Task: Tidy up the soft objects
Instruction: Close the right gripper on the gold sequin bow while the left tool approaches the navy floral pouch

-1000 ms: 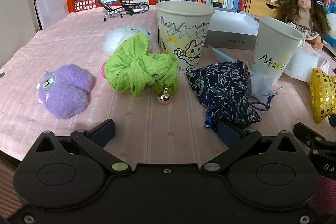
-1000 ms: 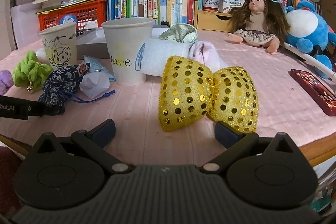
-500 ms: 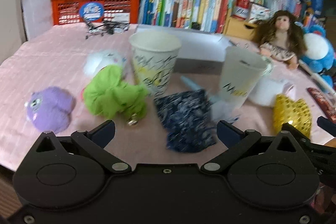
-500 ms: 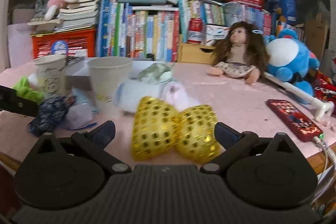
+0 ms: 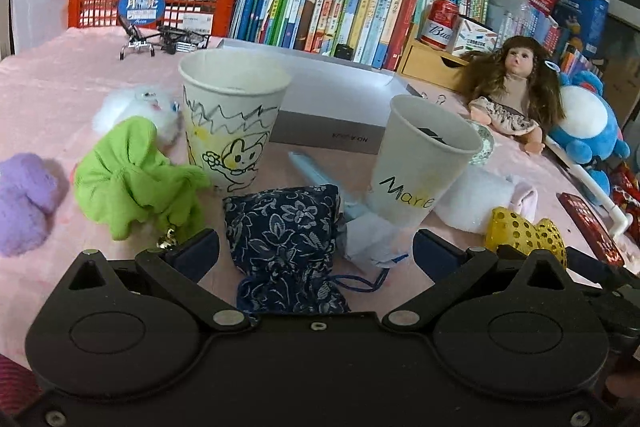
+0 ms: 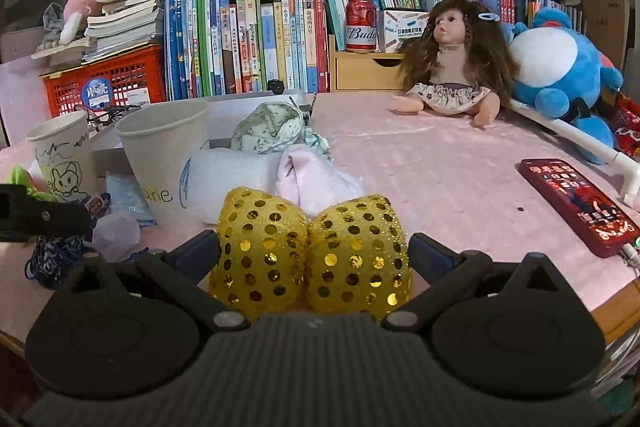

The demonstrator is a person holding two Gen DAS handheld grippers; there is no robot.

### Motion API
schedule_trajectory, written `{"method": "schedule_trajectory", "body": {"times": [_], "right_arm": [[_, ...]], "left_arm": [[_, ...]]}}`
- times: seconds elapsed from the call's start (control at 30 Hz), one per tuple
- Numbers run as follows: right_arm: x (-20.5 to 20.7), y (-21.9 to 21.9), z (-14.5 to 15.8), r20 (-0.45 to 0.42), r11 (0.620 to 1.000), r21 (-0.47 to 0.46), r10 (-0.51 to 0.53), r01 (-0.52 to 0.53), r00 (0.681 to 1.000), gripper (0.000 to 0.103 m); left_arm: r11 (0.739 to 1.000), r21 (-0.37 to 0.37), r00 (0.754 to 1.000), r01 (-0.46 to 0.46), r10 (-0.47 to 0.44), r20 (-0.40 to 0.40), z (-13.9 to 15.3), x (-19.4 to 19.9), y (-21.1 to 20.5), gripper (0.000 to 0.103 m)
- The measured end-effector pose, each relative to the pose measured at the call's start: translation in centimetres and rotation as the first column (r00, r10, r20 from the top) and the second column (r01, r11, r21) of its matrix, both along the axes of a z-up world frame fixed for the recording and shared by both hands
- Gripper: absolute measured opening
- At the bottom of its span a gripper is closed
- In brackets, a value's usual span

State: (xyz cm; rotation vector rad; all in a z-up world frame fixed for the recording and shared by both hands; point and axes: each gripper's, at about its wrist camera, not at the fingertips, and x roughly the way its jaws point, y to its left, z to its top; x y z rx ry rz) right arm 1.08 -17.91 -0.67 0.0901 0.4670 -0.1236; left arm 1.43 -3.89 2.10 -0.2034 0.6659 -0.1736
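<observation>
From the left wrist camera we alone see the purple plush at the left edge and the green scrunchie leaning by the doodled paper cup; the navy floral pouch lies on the pink tabletop right in front of the left gripper, which sits low and level, its fingers spread wide on either side of the pouch and gripping nothing. The right wrist camera gives what that view hides: the phone at the right and the whole gold sequin bow. We see the right gripper low over the tabletop's near edge, fingers wide, the bow lying between them; whether they touch it we cannot tell.
</observation>
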Motion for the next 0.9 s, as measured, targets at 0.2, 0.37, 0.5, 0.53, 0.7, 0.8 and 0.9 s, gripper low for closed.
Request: {"method": "schedule_trajectory", "body": {"times": [0.2, 0.37, 0.5, 0.53, 0.7, 0.8, 0.9], "right_arm": [[0.6, 0.1, -0.3, -0.021, 1.0, -0.01, 0.011, -0.011, 1.0, 0.103], [0.8, 0.5, -0.3, -0.028, 1.0, -0.028, 0.011, -0.012, 1.0, 0.103], [0.5, 0.9, -0.6, -0.037, 0.999, -0.047, 0.014, -0.016, 0.999, 0.103], [0.5, 1.1, -0.8, -0.042, 0.998, -0.053, 0.015, -0.017, 0.999, 0.103], [0.5, 1.5, -1.2, -0.049, 0.997, -0.081, 0.013, -0.017, 0.999, 0.103], [0.6, 1.7, -1.4, -0.052, 0.996, -0.093, 0.012, -0.017, 0.999, 0.103], [0.7, 1.8, -1.5, -0.052, 0.995, -0.099, 0.009, -0.014, 0.999, 0.103]], "left_arm": [[1.0, 0.014, 1.0, 0.006, -0.006, -0.009, -0.8, 0.3, -0.2, 0.102], [1.0, -0.005, 0.999, 0.023, -0.023, -0.023, -1.4, 0.2, -0.3, 0.096], [1.0, -0.011, 0.999, 0.023, -0.023, -0.023, -1.4, -0.1, -0.2, 0.088], [1.0, -0.009, 0.999, 0.023, -0.023, -0.023, -1.4, -0.2, -0.1, 0.086], [0.999, 0.026, 1.0, 0.026, -0.025, -0.016, -1.3, -0.9, 0.0, 0.071], [1.0, 0.021, 1.0, 0.016, -0.016, -0.017, -1.3, -1.4, 0.2, 0.071], [1.0, 0.023, 1.0, -0.016, 0.016, -0.003, -1.3, -1.4, 0.4, 0.078]]}}
